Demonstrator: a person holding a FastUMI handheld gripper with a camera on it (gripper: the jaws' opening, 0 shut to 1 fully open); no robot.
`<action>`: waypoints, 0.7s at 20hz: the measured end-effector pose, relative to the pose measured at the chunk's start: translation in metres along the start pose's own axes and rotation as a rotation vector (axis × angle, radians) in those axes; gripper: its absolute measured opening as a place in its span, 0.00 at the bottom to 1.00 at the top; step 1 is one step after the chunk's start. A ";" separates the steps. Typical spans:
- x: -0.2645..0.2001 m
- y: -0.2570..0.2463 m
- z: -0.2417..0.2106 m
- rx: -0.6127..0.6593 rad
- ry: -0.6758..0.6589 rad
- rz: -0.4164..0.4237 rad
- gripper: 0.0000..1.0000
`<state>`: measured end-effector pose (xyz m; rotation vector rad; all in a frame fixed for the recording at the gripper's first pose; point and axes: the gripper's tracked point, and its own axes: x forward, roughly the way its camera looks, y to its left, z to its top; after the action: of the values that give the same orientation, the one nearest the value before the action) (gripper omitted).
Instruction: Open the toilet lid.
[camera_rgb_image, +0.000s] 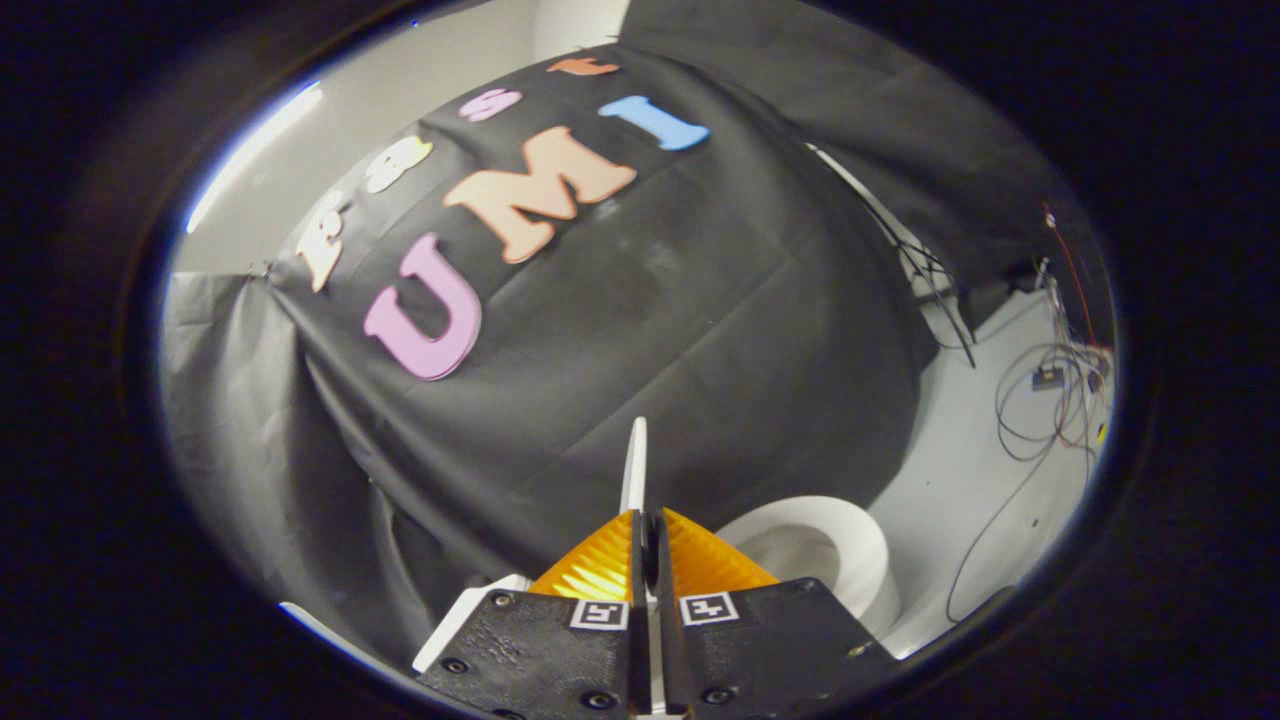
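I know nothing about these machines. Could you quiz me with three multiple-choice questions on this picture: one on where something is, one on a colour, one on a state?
1. Where is the thin white toilet lid?
A. Between the gripper's two fingers, edge-on
B. Flat on the floor
C. Hung on the black cloth wall

2. What colour is the round ceramic toilet bowl?
A. Blue
B. White
C. Black

3. What state is the toilet in?
A. Lid raised, bowl uncovered
B. Lid down over the bowl
C. Lid missing

Answers:
1. A, the lid's edge rises from the narrow gap between the fingers.
2. B, the rim beside the fingers is white.
3. A, the bowl's opening shows while the lid stands upright in the closed fingers.
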<state>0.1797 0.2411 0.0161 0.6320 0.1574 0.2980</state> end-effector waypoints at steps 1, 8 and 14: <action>0.000 0.015 -0.001 -0.034 0.006 0.005 0.05; 0.015 0.107 -0.002 -0.272 0.049 0.057 0.07; 0.017 0.184 -0.028 -0.432 0.069 0.157 0.11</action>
<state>0.1481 0.4030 0.1035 0.2058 0.1043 0.4893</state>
